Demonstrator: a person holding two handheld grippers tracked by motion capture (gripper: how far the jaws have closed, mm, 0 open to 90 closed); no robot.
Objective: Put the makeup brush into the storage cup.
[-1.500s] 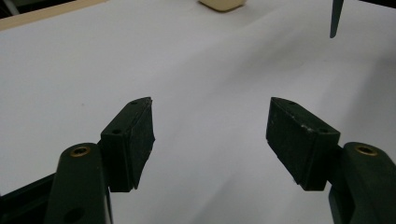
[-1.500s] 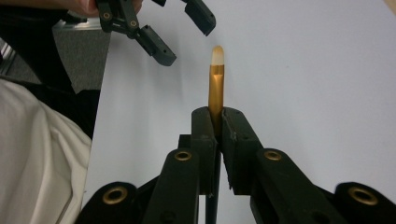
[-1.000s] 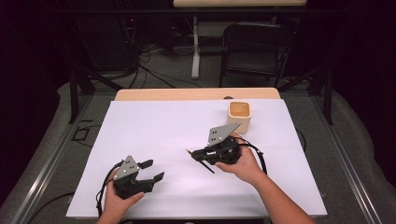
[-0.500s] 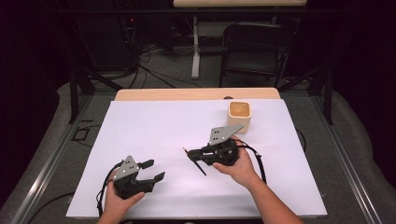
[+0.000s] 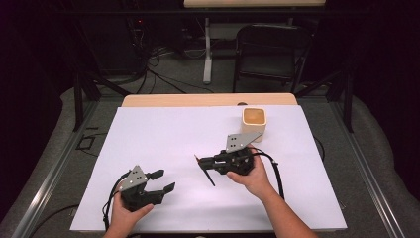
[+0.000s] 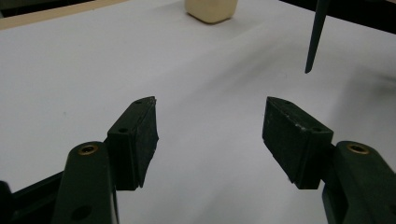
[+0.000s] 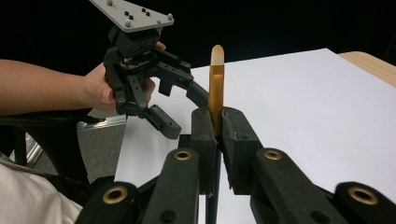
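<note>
Low in the high view, left gripper (image 5: 164, 180): jaws wide apart over the bare counter (image 5: 163, 134), nothing between them, same as a second ago. Mid-frame, right gripper (image 5: 202, 159): clamped tight on a slim brush (image 5: 208, 174), barely shifted, only turned a touch flatter. No real progress then, probably pausing before carrying it to the cream cup (image 5: 254, 124), upper right, well apart. Hard to read: pale brush tip blurred, dark handle cut off by the frame's lower edge in the right gripper view, cup's inside unclear.
</note>
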